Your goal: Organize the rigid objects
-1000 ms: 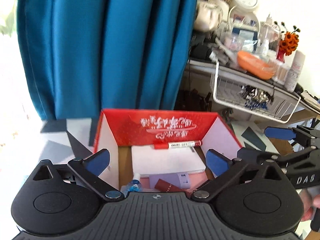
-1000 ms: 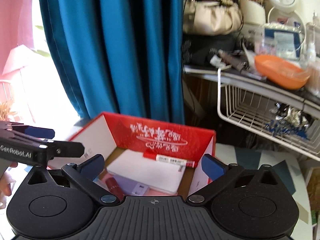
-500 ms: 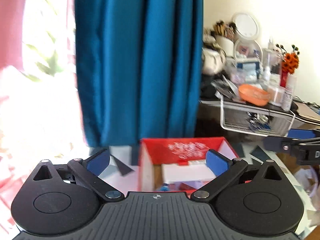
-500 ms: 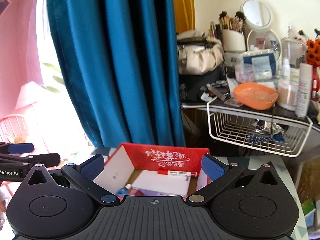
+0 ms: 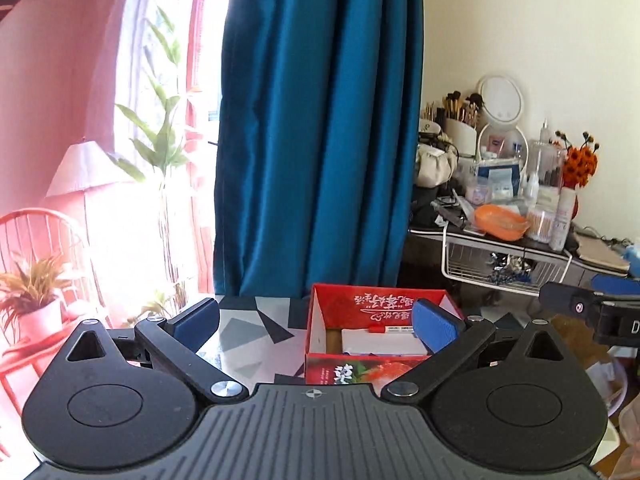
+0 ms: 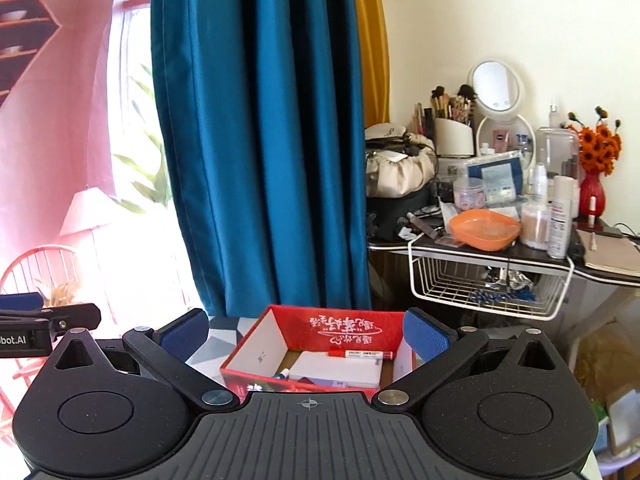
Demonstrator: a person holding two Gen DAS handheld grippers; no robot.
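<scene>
A red cardboard box [image 5: 380,308] stands open on a patterned table [image 5: 248,332]; it also shows in the right wrist view [image 6: 344,326]. Inside lie a red marker [image 6: 362,355], a white flat box [image 6: 340,368] and small items near the front wall. My left gripper [image 5: 316,324] is open and empty, held back from and above the box. My right gripper [image 6: 306,334] is open and empty, also back from the box. Each gripper shows at the edge of the other's view.
A blue curtain [image 5: 320,128] hangs behind the table. A cluttered dressing table [image 6: 500,252] with an orange bowl [image 6: 484,230] and a wire basket [image 6: 488,284] stands at the right. A red chair [image 5: 36,236] and plants are at the left.
Both grippers have pulled back and up from the box, which now looks smaller and farther. Both stay open and empty.
</scene>
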